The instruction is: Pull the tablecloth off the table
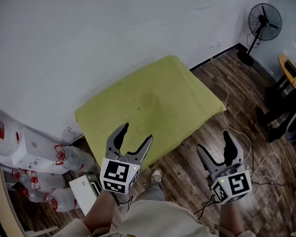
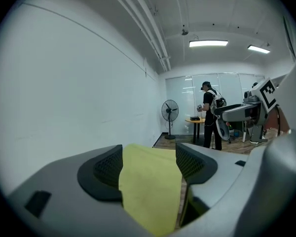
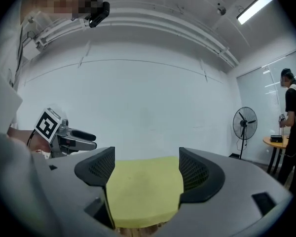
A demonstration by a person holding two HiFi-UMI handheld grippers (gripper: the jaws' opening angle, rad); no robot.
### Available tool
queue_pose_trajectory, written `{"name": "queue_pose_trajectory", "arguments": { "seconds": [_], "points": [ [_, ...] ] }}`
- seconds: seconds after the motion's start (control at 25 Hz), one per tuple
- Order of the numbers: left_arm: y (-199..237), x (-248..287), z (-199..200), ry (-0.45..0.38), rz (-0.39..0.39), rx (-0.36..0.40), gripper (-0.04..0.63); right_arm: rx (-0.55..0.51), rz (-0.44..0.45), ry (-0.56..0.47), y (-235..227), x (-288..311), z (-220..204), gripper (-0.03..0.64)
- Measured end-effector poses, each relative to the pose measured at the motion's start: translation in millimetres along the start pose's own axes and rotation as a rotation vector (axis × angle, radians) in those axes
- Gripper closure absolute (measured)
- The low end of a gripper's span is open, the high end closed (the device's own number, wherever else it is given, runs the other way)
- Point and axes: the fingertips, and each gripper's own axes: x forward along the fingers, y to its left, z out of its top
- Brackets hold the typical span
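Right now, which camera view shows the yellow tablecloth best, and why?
The head view: it shows almost the whole tablecloth spread out, seen from above. Each gripper view shows only a foreshortened part of it, framed between open jaws.

You are holding your left gripper (image 2: 149, 158) open toward the yellow tablecloth (image 2: 150, 194).
Its fingers (image 2: 104, 171) are standing apart, framing the cloth; a fan (image 2: 170, 111) and a person (image 2: 210, 113) are standing beyond.
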Motion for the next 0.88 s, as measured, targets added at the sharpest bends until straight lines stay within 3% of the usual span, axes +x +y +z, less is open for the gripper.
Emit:
{"name": "queue_pose_trajectory", "arguments": {
  "seconds": [0.36, 0.48, 0.68, 0.88],
  "points": [
    [70.5, 99.4, -73.8, 0.176, -0.062, -0.067, 0.249, 0.076, -0.011, 0.204, -27.0, 139.9, -74.1, 0.213],
    [87.3, 128.2, -96.6, 0.232, -0.089, -0.054, 0.246, 0.116, -0.02, 0.269, -37.8, 181.9, -105.7, 0.213],
    [98.0, 169.2, -118.7, 0.271, -0.124, -0.025, 0.244, 0.137, -0.025, 0.367, -52.8, 225.2, -153.2, 0.206],
    [109.3, 199.7, -155.2, 0.317, -0.137, -0.094, 0.244, 0.147, -0.045, 0.454, -76.8, 249.8, -196.8, 0.2]
  ]
}}
